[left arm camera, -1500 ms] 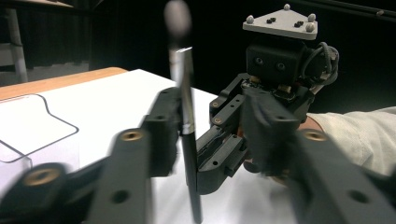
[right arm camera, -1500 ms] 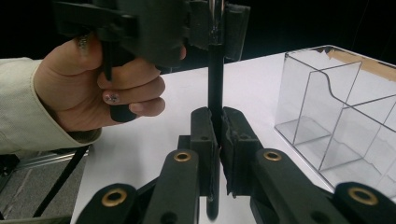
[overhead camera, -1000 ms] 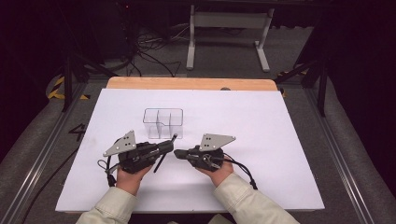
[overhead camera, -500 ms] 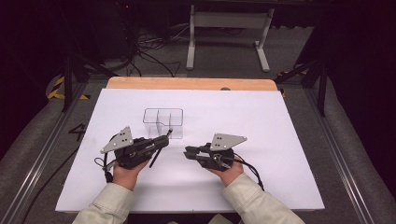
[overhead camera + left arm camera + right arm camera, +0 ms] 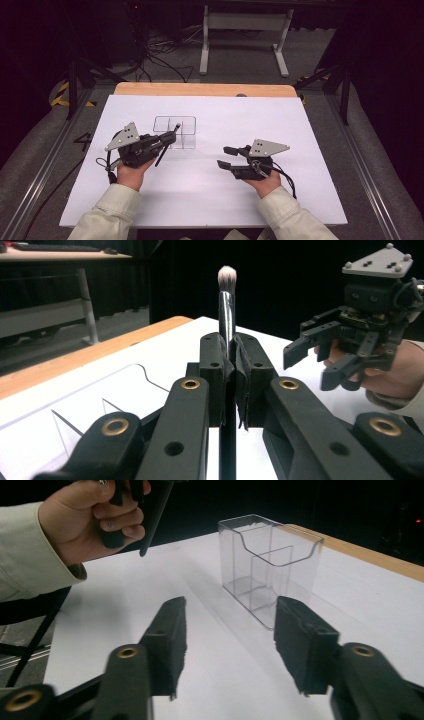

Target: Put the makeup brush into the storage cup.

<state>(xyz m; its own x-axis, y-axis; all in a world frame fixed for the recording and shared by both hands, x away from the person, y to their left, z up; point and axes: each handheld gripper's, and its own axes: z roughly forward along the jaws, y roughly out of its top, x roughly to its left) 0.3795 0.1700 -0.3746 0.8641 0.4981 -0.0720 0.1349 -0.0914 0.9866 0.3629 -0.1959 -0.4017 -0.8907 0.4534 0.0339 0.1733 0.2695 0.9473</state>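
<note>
The left gripper [image 5: 167, 141] pinches a makeup brush [image 5: 226, 300] between its pressed-together pads [image 5: 220, 375]. In the left gripper view the brush stands straight up toward twelve o'clock, its pale bristle tuft at the top and its dark handle running down between the jaws. In the high view the brush slants across the gripper's tips, its upper end over the clear acrylic organiser [image 5: 175, 131], its lower end pointing toward seven o'clock above the white table sheet [image 5: 300, 130].

The organiser stands on the sheet at about ten o'clock from the table's middle, just beside the left gripper's tips; whether they touch cannot be told. The right gripper view shows it upright, with inner dividers and a scooped front wall.

The right gripper [image 5: 226, 156] is held at about four o'clock from the organiser, well apart from it, its jaws spread wide and holding nothing; its pads [image 5: 172, 640] frame bare sheet.
</note>
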